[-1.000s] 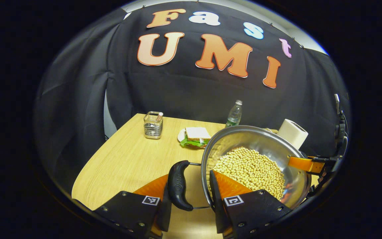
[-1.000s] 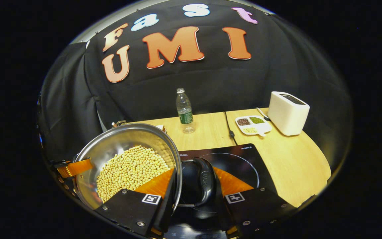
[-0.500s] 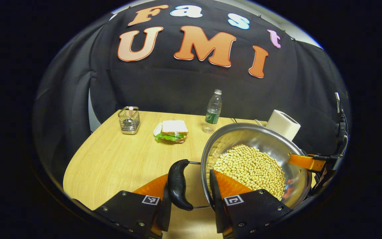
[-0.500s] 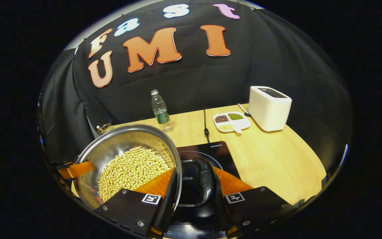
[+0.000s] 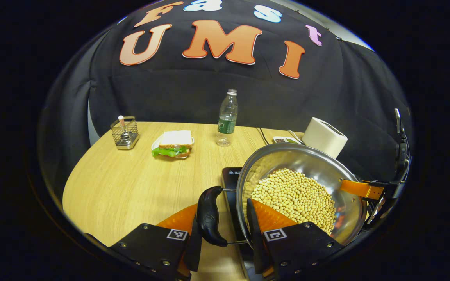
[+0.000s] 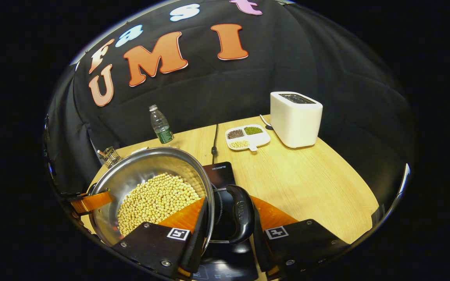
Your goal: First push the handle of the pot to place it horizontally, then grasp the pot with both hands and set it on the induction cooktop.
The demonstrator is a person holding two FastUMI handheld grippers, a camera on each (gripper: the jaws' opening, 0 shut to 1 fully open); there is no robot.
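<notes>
A steel pot (image 5: 307, 160) filled with pale soybeans (image 5: 293, 195) hangs between both grippers, over the black induction cooktop (image 5: 229, 177). My left gripper (image 5: 221, 222) is shut on the pot: one finger is outside its black side handle (image 5: 208, 216), the other inside the rim. In the right gripper view, my right gripper (image 6: 229, 220) clamps the opposite black handle (image 6: 238, 214) and the pot's rim (image 6: 158, 152) the same way, above the cooktop (image 6: 219, 171). Each view shows the other gripper's finger at the pot's far side.
On the wooden table (image 5: 123, 183) stand a wire holder (image 5: 124, 132), a sandwich on a plate (image 5: 173, 143) and a water bottle (image 5: 227, 119). A white toaster (image 6: 296, 119), a divided dish of beans (image 6: 247, 137) and the cooktop's cable (image 6: 214, 144) lie toward the back.
Both grippers have carried the pot sideways to the right. The cooktop, earlier mostly beside the pot, now lies beneath it. Both grips are unchanged.
</notes>
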